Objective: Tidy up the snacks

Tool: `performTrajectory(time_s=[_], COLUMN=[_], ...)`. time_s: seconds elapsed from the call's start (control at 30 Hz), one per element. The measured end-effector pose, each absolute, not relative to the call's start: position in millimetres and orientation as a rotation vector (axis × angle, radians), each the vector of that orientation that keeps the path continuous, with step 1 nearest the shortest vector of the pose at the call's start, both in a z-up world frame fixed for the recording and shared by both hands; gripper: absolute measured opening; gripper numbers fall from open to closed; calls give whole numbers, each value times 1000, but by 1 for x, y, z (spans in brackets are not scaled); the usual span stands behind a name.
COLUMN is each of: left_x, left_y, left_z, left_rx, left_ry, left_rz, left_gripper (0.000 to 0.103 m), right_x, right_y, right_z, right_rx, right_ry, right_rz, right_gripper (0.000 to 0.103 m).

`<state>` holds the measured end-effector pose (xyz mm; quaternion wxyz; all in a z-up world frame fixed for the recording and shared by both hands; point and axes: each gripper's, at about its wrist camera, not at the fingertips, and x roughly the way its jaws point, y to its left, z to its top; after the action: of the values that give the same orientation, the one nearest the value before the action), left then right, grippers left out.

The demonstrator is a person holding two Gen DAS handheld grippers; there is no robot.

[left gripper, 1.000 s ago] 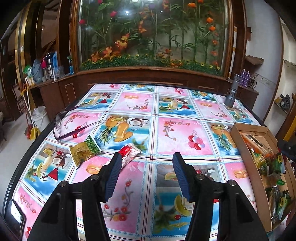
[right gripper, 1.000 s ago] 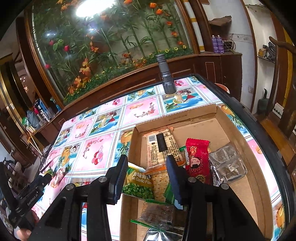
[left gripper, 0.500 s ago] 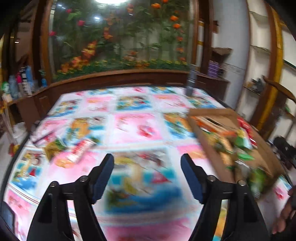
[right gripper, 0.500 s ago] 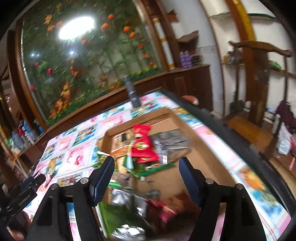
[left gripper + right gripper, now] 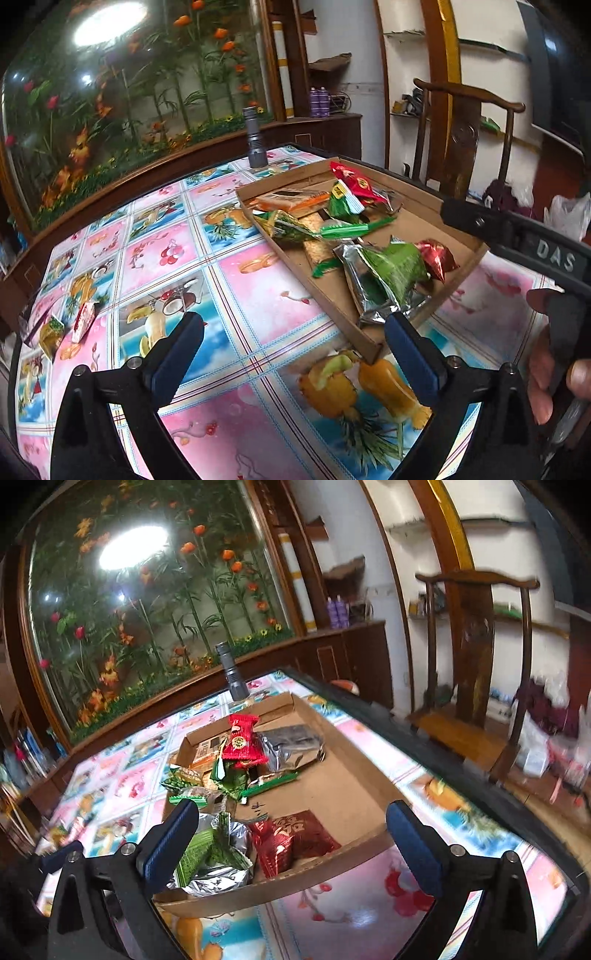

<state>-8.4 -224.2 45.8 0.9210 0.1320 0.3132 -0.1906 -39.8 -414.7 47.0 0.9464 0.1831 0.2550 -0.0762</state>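
Observation:
A shallow cardboard box [image 5: 334,306] [image 5: 354,782] on the tablecloth holds several snack packets, red, green and silver. Two loose packets, a green-yellow one [image 5: 50,334] and a red-white one [image 5: 83,321], lie at the far left of the table beside a pair of glasses. My left gripper [image 5: 293,349] is open and empty, above the cloth near the box's near corner. My right gripper [image 5: 290,840] is open and empty, over the box's near edge; its body [image 5: 517,236] shows at the right in the left wrist view.
A grey flashlight [image 5: 255,138] [image 5: 232,677] stands upright beyond the box's far end. A wooden chair [image 5: 476,657] stands off the table's right side. A planted glass display [image 5: 110,92] backs the table.
Both grippers have opened wider and swung to the right. The right gripper has pulled back from the box's middle to its near edge. The loose packets now sit far left.

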Motion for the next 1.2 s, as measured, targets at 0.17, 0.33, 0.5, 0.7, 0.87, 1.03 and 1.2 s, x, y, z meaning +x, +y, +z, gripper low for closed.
performTrajectory(time_s=[0.17, 0.33, 0.5, 0.7, 0.87, 1.03, 1.2], left_x=[-8, -19, -31, -34, -39, -44, -47], left_y=[-219, -199, -170, -142, -137, -121, -93], left_z=[44, 48, 41, 33, 33, 38, 41], left_rx=[248, 199, 125, 80, 126, 60, 58], left_ry=[680, 690, 759, 797, 797, 789, 752], left_rz=[-393, -375, -336, -241, -222, -261, -156], left_gripper=[98, 98, 98, 101, 101, 101, 101], right_x=[-40, -43, -48, -53, -56, -63, -55], right_y=[-413, -400, -392, -377, -367, -345, -319], right_z=[46, 42, 39, 35, 36, 44, 47], right_rx=[368, 393, 433, 470, 449, 353, 255], right_ry=[531, 560, 591, 630, 660, 646, 672], right_rz=[-143, -122, -147, -128, -131, -129, -75], right_gripper=[103, 103, 103, 103, 103, 103, 103])
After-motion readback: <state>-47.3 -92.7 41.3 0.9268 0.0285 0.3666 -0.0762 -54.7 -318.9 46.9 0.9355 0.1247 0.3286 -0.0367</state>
